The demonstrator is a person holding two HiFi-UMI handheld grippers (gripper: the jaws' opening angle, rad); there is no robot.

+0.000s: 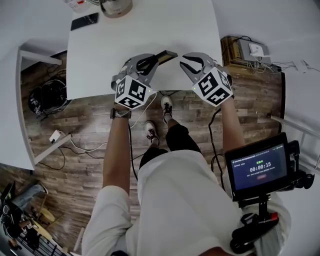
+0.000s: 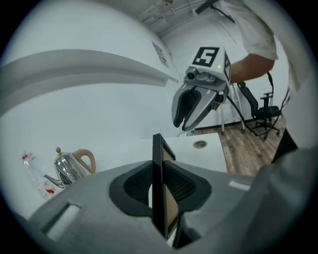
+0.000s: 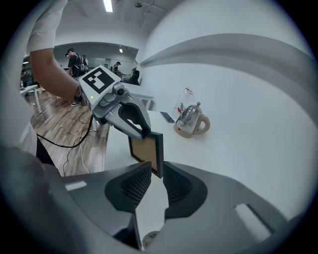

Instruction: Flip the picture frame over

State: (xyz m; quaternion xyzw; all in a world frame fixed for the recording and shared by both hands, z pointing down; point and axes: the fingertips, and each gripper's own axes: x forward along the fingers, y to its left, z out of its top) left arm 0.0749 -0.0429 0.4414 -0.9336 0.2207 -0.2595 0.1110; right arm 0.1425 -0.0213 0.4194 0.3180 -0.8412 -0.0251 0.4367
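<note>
Left gripper view: the picture frame point(image 2: 158, 183) is clamped on edge between the pads of the left gripper point(image 1: 156, 60), with its brown backing turned toward the right-hand pad. In the right gripper view, the frame's lower corner is pinched between the tips of the right gripper point(image 1: 184, 59), and no gap is seen on either side. The frame is held between the two grippers, over the white table point(image 1: 140, 30). A steel kettle point(image 3: 191, 121) is seen well beyond both grippers.

The white desk point(image 1: 145, 45) carries a steel kettle point(image 1: 116, 7) (tan handle); a dark phone point(image 1: 84, 21) lies flat just left of the kettle.
</note>
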